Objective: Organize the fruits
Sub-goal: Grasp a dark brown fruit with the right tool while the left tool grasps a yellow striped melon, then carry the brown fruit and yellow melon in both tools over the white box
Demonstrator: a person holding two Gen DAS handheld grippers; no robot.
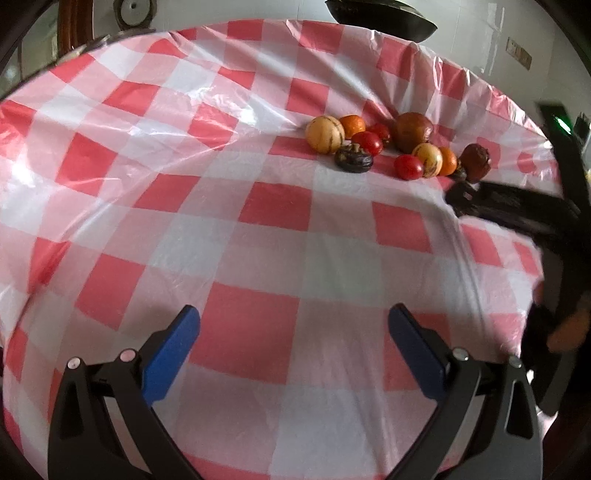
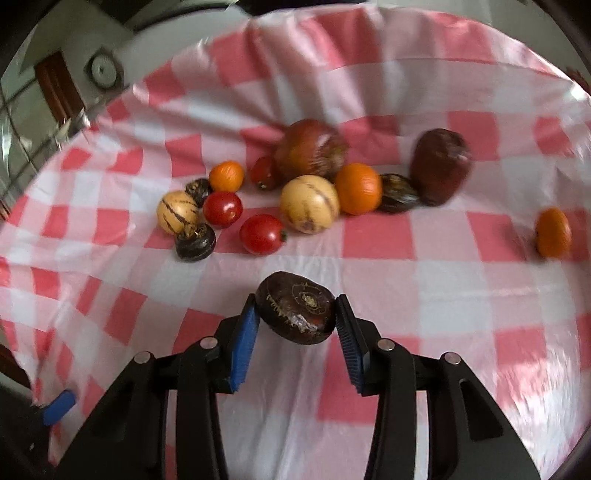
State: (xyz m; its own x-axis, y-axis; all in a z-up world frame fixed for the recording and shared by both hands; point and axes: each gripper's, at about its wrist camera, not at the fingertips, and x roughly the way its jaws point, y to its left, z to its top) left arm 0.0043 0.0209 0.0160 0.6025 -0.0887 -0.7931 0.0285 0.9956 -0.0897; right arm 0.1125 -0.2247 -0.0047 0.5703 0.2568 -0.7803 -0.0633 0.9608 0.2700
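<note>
My right gripper (image 2: 295,314) is shut on a dark brown water chestnut (image 2: 297,312) and holds it above the checked tablecloth (image 2: 388,369). Beyond it lies a cluster of fruit: red tomatoes (image 2: 262,234), oranges (image 2: 357,189), striped yellow melons (image 2: 309,204), more dark chestnuts (image 2: 195,242), a large brown fruit (image 2: 310,149) and a dark red one (image 2: 439,166). A single orange (image 2: 553,232) lies apart at the right. My left gripper (image 1: 293,328) is open and empty over the cloth, well short of the cluster (image 1: 369,142). The right gripper shows blurred at the right in the left wrist view (image 1: 517,210).
The red and white checked plastic cloth (image 1: 184,184) covers a round table and is wrinkled near the far edge. A dark bowl-like object (image 1: 380,16) stands beyond the table's far edge. A wall and wooden furniture lie past the left edge.
</note>
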